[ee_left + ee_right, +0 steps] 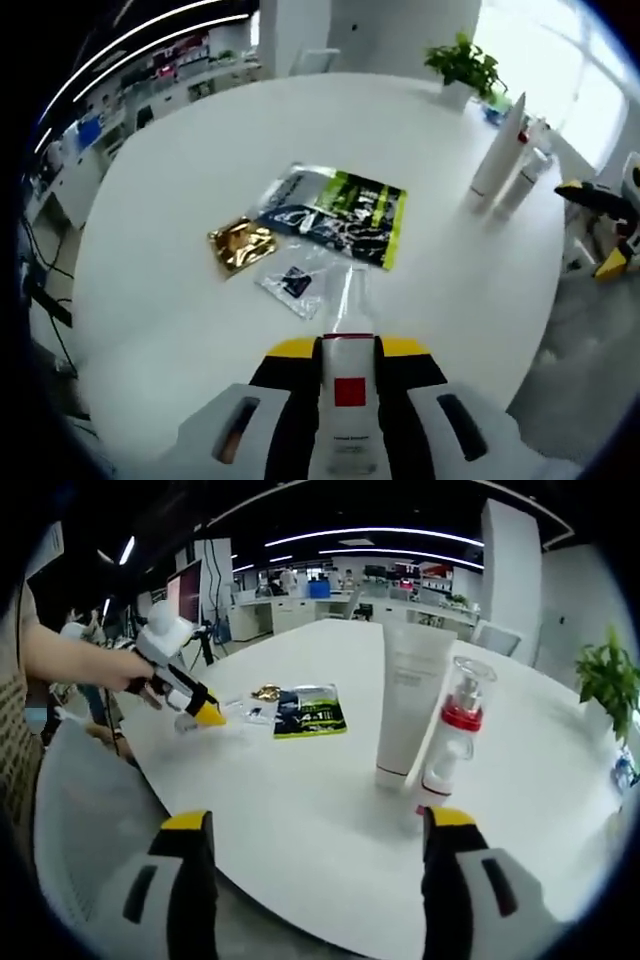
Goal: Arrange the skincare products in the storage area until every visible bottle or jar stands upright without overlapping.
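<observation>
My left gripper (pixel 348 375) is closed on a clear bottle with a white label and red square (pixel 347 400), clamped between its yellow-tipped jaws and lying along them, cap end pointing forward over the round white table (pixel 180 300). Beyond the bottle's tip, three flat sachets lie on the tabletop: a large dark-and-lime packet (pixel 340 213), a gold foil sachet (pixel 241 244) touching its near-left corner, and a small clear sachet with a dark square (pixel 295 282) just in front of both. At the far right of the table, a tall white tube (pixel 497 150) stands upright with a smaller pump bottle (pixel 527 178) just beside it. A potted plant (pixel 463 68) sits near the far edge.

My right gripper (pixel 320 880) is open, its jaws spread wide apart with nothing between them. The right gripper view gives the close detail of the standing pair: the white tube (pixel 408 702) rests on its cap, and the pump bottle (pixel 452 742) has a clear cap and a red collar; the two stand side by side, nearly touching. The same view shows my left gripper (pixel 195 702) from the side, held in a hand (pixel 125 672) above the table's left edge, near the packet (pixel 309 712).
</observation>
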A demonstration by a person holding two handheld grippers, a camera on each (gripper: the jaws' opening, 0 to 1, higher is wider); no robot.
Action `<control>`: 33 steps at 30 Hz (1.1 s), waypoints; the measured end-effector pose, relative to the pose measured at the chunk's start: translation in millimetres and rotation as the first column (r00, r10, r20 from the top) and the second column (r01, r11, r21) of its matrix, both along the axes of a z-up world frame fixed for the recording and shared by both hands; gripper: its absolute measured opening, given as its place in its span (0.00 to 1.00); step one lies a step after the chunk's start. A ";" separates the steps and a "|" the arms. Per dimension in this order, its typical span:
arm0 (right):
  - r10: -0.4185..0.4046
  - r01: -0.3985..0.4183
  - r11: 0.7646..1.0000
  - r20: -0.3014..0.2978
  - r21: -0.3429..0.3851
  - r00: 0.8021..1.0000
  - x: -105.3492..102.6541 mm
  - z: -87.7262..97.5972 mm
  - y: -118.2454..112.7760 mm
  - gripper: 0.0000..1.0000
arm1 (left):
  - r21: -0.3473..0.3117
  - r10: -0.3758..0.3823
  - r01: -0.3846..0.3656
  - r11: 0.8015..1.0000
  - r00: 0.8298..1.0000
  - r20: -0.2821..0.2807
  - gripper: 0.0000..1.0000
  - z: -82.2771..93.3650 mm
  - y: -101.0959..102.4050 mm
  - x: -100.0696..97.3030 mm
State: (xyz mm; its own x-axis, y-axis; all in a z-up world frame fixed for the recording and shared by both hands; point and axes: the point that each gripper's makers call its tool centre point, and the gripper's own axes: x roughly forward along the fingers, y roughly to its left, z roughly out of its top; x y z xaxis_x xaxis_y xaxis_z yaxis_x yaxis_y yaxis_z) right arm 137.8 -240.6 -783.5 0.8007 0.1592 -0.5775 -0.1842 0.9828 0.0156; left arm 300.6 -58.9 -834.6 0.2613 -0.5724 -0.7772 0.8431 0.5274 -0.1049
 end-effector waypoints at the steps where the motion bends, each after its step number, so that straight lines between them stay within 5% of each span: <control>1: -0.001 0.001 1.000 0.001 0.014 1.000 -0.1 0.6 0.2 0.82 | -0.019 -0.010 0.010 1.000 1.000 0.010 0.17 5.2 -3.4 -1.3; 7: 0.018 -0.019 0.998 0.002 0.055 1.000 -1.1 2.9 7.2 0.68 | -0.110 -0.030 0.038 0.993 0.997 0.075 0.17 37.1 -17.8 -7.0; 13: 0.043 -0.044 0.998 0.014 0.052 0.999 -1.1 7.9 10.2 0.69 | -0.156 -0.039 0.058 0.986 0.992 0.124 0.17 65.9 -25.8 -18.4; 21: -0.074 0.035 0.957 0.128 0.289 0.989 13.2 45.6 25.9 0.63 | -0.216 -0.069 0.119 0.969 0.972 0.226 0.17 98.9 -34.8 -37.9; 30: -0.167 0.027 0.842 0.213 0.539 0.963 29.4 96.9 47.1 0.60 | -0.280 -0.134 0.223 0.934 0.943 0.306 0.17 135.0 -53.1 -75.1; 33: -0.174 -0.001 0.778 0.218 0.628 0.960 31.8 110.8 61.0 0.56 | -0.296 -0.160 0.267 0.917 0.927 0.338 0.17 148.2 -62.4 -88.6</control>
State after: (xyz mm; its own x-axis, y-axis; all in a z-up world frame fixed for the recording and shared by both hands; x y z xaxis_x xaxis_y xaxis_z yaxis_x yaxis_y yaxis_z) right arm 169.5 -179.7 -672.8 0.9296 0.3333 -0.1572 -0.1827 0.7873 0.5889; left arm 212.0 -121.3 -686.4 0.2940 -0.8502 -0.4367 0.9500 0.3103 0.0355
